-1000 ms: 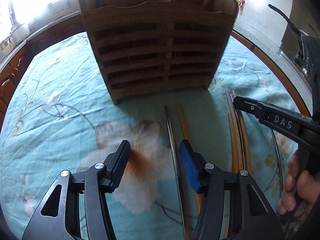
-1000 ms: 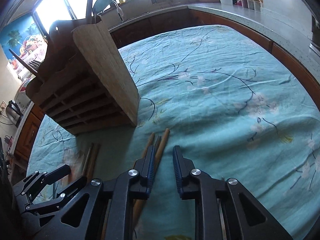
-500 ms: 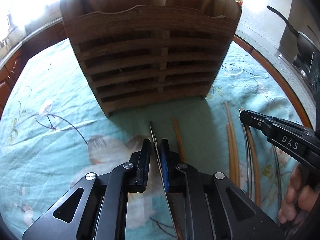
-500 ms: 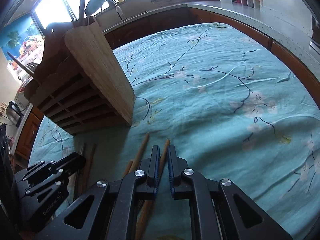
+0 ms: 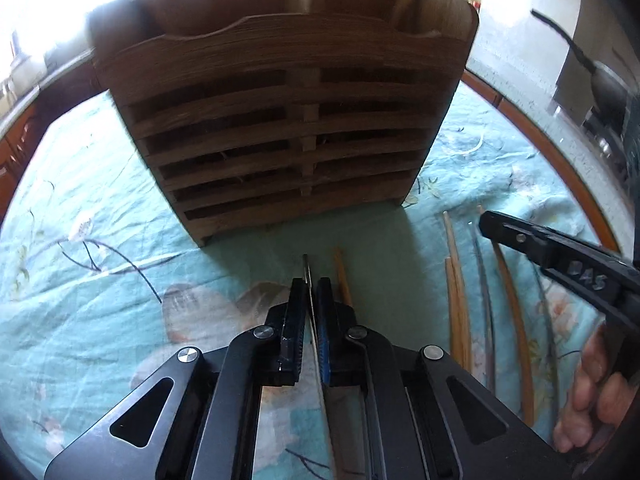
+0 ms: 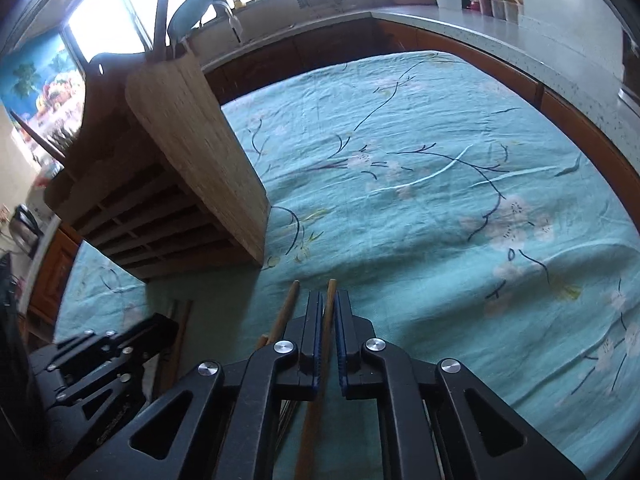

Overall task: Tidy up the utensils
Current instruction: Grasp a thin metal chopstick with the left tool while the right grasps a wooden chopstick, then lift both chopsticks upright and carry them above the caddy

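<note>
A slatted wooden utensil holder (image 5: 288, 120) stands on the teal flowered cloth, with utensils sticking out of its top. My left gripper (image 5: 310, 286) is shut on a thin metal chopstick (image 5: 306, 270) whose tip pokes out just ahead of the pads. A wooden chopstick (image 5: 342, 276) lies right beside it. My right gripper (image 6: 329, 300) is shut on a wooden chopstick (image 6: 330, 292); a second wooden chopstick (image 6: 289, 300) lies to its left. The holder (image 6: 192, 152) stands ahead and to the left of that gripper.
Several more wooden and metal chopsticks (image 5: 456, 300) lie on the cloth to the right of my left gripper, under the other gripper (image 5: 560, 256) and a person's fingers (image 5: 592, 396). A kitchen counter (image 6: 500, 36) with jars and a sink curves around the table.
Both grippers went from open to shut, the left on the metal chopstick and the right on a wooden one. Both views drew a little closer to the holder.
</note>
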`<state>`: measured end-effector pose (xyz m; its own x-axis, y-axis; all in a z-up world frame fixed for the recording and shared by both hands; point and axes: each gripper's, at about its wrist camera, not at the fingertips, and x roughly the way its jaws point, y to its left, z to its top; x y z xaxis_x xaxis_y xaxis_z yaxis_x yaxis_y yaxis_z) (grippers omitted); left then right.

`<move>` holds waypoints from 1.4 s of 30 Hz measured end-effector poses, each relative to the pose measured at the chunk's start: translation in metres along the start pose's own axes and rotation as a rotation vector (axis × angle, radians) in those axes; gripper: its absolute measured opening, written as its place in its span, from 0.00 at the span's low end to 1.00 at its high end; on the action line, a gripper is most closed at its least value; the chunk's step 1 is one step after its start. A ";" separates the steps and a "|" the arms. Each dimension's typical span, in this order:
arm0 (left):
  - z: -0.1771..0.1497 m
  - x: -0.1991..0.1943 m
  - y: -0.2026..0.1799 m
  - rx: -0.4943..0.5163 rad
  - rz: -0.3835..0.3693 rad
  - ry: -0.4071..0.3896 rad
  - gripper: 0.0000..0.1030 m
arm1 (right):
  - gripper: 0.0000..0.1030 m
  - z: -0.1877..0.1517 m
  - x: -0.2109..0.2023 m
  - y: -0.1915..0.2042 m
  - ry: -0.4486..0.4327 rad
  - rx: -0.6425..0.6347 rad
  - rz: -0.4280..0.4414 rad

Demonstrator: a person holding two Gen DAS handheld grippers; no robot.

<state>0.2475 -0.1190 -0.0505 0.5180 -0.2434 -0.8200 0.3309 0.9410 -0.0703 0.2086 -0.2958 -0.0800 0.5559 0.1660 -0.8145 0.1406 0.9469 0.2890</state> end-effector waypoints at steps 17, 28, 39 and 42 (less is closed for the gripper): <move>-0.018 -0.152 0.032 -0.117 -0.169 -0.249 0.04 | 0.05 -0.005 -0.132 0.013 -0.220 0.009 0.203; -0.012 -0.200 0.039 -0.133 -0.178 -0.365 0.04 | 0.05 0.007 -0.191 0.024 -0.348 -0.016 0.256; -0.005 -0.218 0.043 -0.142 -0.178 -0.418 0.04 | 0.05 0.019 -0.206 0.033 -0.402 -0.031 0.262; -0.004 -0.220 0.045 -0.144 -0.173 -0.429 0.04 | 0.05 0.022 -0.207 0.034 -0.412 -0.034 0.262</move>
<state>0.1455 -0.0223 0.1249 0.7534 -0.4459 -0.4833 0.3440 0.8936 -0.2883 0.1164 -0.3040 0.1100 0.8478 0.2842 -0.4478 -0.0709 0.8974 0.4354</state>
